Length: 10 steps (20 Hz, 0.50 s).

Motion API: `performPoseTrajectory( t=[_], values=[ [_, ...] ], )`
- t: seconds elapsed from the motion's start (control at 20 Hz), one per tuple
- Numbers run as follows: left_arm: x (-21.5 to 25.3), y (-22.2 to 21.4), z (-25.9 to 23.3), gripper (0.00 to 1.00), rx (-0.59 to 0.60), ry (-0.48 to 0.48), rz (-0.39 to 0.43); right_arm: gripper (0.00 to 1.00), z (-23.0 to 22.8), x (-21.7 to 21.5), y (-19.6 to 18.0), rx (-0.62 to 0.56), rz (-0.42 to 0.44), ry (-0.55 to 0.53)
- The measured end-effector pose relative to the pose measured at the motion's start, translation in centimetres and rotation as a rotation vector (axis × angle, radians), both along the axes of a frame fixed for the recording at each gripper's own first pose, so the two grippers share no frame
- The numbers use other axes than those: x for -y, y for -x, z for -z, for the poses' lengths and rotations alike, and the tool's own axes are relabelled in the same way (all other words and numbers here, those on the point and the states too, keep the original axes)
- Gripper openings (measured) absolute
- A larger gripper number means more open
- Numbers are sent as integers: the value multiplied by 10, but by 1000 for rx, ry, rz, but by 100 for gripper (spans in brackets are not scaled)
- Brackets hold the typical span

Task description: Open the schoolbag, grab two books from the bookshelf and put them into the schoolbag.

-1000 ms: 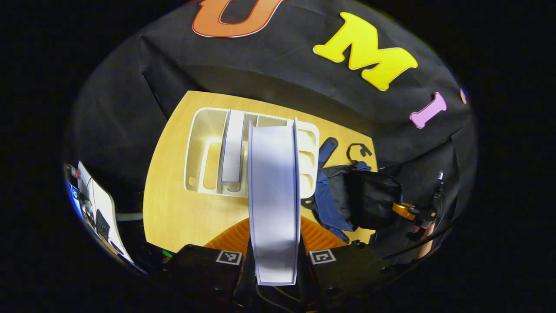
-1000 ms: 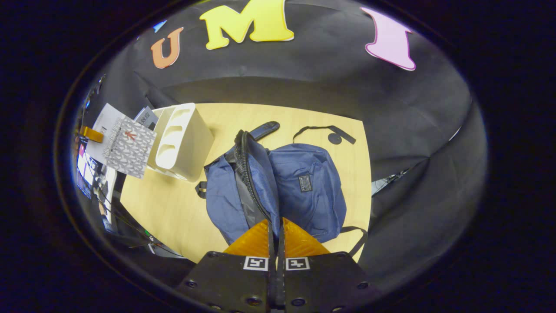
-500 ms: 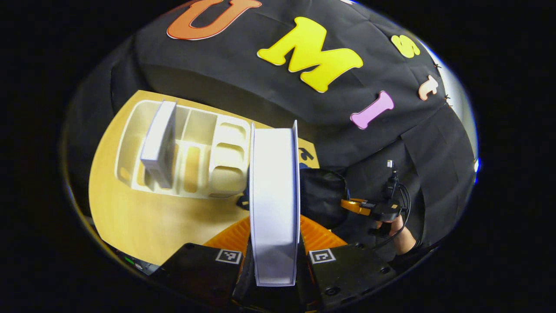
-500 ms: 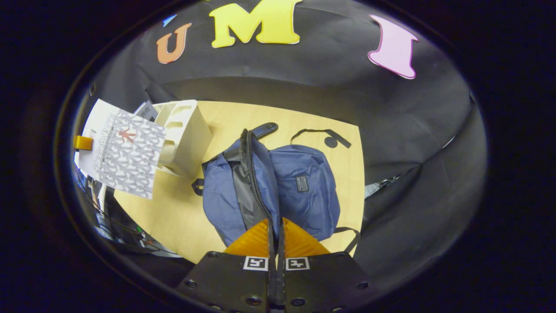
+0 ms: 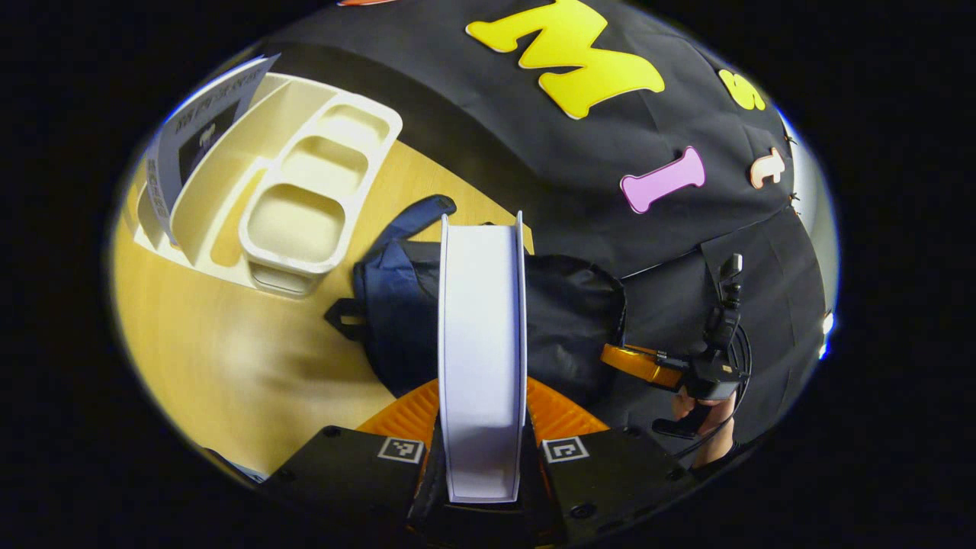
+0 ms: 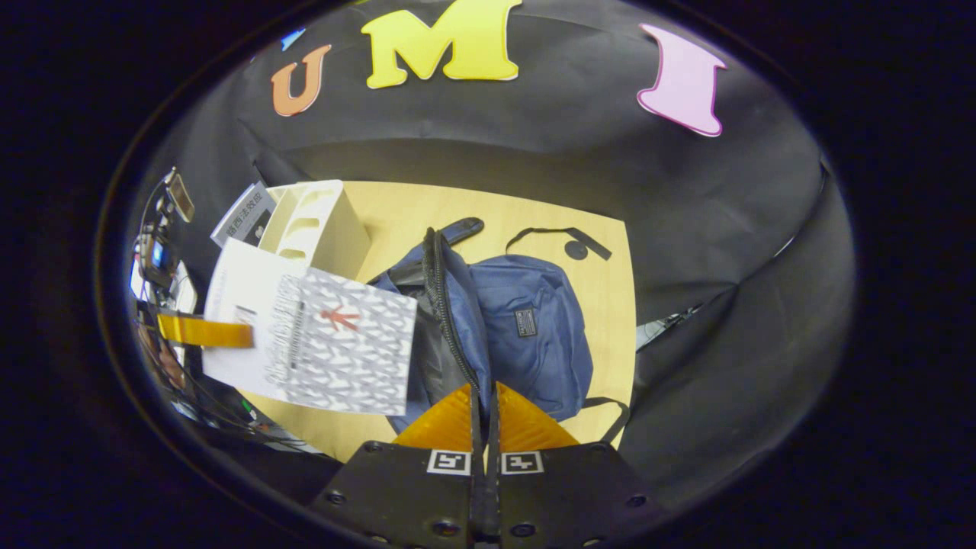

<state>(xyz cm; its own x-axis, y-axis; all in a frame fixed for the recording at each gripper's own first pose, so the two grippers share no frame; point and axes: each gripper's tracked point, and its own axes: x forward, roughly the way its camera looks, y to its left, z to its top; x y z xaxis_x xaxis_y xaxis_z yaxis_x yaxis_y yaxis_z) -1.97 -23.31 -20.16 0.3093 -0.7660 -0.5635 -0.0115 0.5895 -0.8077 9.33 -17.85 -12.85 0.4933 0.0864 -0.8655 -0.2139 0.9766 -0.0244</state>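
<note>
My left gripper [image 5: 482, 398] is shut on a book [image 5: 480, 335], seen edge-on with white pages between the orange fingers. Past the book lies the dark blue schoolbag [image 5: 568, 320], its mouth open. In the right gripper view the same book [image 6: 335, 343] shows a grey patterned cover and hangs over the bag's left side, with an orange finger [image 6: 206, 332] of the left gripper on it. My right gripper [image 6: 484, 393] is shut on the zipper edge of the schoolbag [image 6: 526, 328] and holds the flap up. A second book [image 6: 244, 213] stands in the cream bookshelf [image 6: 313, 225].
The bookshelf [image 5: 305, 198] stands on the wooden table [image 5: 229, 358] left of the bag, the second book [image 5: 191, 145] leaning in its far slot. A hand [image 5: 709, 427] holds the right gripper [image 5: 644, 366] beside the bag. A black strap [image 6: 564, 232] lies behind the bag.
My left gripper has carried the book rightwards, away from the bookshelf and over the schoolbag's open side. The right gripper has stayed shut on the zipper edge.
</note>
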Motion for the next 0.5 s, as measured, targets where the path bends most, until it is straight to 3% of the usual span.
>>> performPoseTrajectory(
  t=[0.5],
  values=[
    [70, -20, 74, 42, -80, 108, -72, 0, -3, 9, -6, -3, 22, -48]
  ],
)
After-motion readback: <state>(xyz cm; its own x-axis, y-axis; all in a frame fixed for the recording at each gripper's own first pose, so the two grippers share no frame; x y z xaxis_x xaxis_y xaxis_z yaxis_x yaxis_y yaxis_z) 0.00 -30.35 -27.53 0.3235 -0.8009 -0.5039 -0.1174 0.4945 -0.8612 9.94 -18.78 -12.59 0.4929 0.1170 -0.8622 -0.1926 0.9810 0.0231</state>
